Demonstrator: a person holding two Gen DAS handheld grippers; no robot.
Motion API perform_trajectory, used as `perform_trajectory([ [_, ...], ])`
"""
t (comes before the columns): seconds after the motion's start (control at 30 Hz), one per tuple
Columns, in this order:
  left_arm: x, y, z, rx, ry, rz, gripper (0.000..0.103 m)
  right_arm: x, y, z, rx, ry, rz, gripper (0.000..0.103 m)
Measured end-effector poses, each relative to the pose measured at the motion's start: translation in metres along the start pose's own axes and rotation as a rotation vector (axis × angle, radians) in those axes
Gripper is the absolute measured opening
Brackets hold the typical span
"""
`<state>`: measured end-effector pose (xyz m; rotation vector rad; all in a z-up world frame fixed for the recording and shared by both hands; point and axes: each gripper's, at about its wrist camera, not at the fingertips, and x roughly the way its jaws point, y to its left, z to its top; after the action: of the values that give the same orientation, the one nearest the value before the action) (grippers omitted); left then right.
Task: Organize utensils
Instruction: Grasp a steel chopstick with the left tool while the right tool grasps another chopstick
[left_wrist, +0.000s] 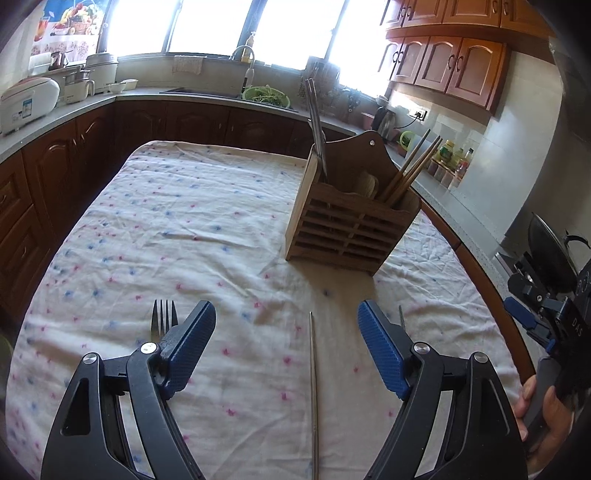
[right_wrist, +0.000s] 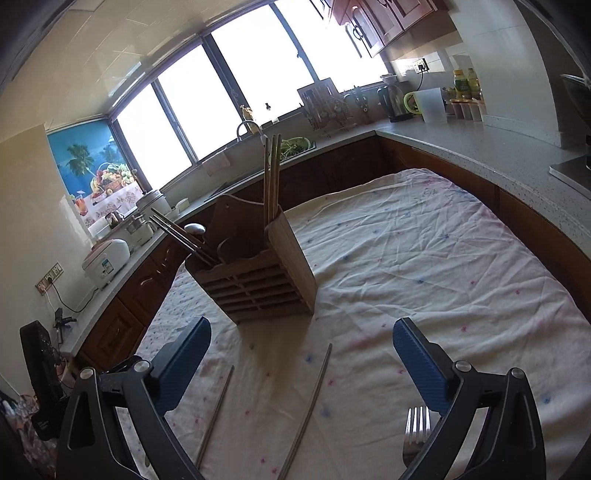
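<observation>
A slatted wooden utensil holder (left_wrist: 351, 229) (right_wrist: 258, 266) stands on the flowered tablecloth (left_wrist: 184, 229). It holds metal chopsticks (left_wrist: 316, 122) (right_wrist: 181, 232), wooden chopsticks (left_wrist: 410, 170) (right_wrist: 271, 177) and a spoon (right_wrist: 195, 229). My left gripper (left_wrist: 285, 308) is open above the cloth, with one metal chopstick (left_wrist: 314, 387) lying flat between its fingers and a fork (left_wrist: 164, 319) just left of them. My right gripper (right_wrist: 303, 325) is open too. Two chopsticks (right_wrist: 218, 417) (right_wrist: 310, 406) lie on the cloth below it, and a fork (right_wrist: 417, 424) pokes out beside its right finger.
Dark wooden cabinets and a grey counter (right_wrist: 480, 147) wrap around the table on three sides. A sink with greens (left_wrist: 266, 96), a rice cooker (left_wrist: 26, 103) and a kettle (right_wrist: 393, 99) stand on it. A hand (left_wrist: 532, 398) holds the other gripper at the right edge.
</observation>
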<state>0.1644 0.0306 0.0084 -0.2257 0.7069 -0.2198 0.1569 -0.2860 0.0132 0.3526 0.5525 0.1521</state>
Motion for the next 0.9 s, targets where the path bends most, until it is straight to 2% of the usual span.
perform_trajectory([
  [0.23,-0.009,0.004,-0.034,-0.01,0.039,-0.001,0.082,-0.023,-0.003,-0.04,-0.043,0.02,-0.055,0.1],
  [0.43,-0.012,0.001,-0.054,0.002,0.062,-0.004,0.082,-0.035,-0.008,-0.059,-0.065,0.037,-0.078,0.1],
  [0.6,-0.013,0.002,-0.063,-0.003,0.076,-0.006,0.082,-0.038,-0.013,-0.07,-0.075,0.058,-0.103,0.1],
  [0.9,-0.01,0.0,-0.066,0.0,0.098,-0.01,0.082,-0.036,-0.013,-0.075,-0.087,0.078,-0.096,0.1],
])
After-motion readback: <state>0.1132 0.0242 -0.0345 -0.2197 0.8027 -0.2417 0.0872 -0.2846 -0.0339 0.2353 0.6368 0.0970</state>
